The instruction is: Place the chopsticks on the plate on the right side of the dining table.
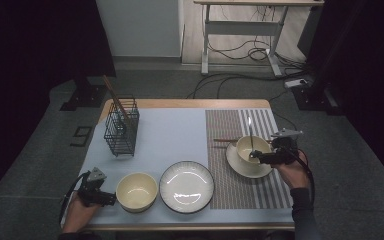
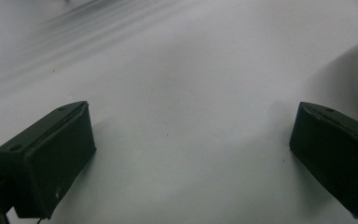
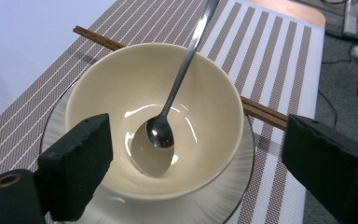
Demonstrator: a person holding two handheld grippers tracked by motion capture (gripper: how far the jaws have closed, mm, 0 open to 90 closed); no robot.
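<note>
A black wire utensil basket (image 1: pixel 121 131) holding dark wooden sticks stands at the far left of the pale blue table mat (image 1: pixel 170 135), well apart from everything else. Nearer the person, an empty cream ceramic bowl (image 1: pixel 137 191) sits just beside a wide white plate with a dark ribbed rim (image 1: pixel 186 186). On the brown-and-white striped woven placemat (image 3: pixel 265 51), a pair of dark brown wooden chopsticks (image 3: pixel 95 38) lies flat, passing behind a second cream bowl (image 3: pixel 154 116) that rests on a white ribbed saucer (image 3: pixel 223 196). A slim polished steel spoon (image 3: pixel 161 130) stands in this bowl, its shiny scoop on the glazed bottom and its thin handle leaning on the far rim and pointing away over the stripes. The right gripper (image 3: pixel 196 158) hovers at the bowl's near side with its jaws spread wide on either side of the bowl, nothing pinched between them. The left gripper (image 2: pixel 191 149) sits low over the bare blue mat, jaws spread apart and empty, with the edge of the empty bowl just beside one jaw.
</note>
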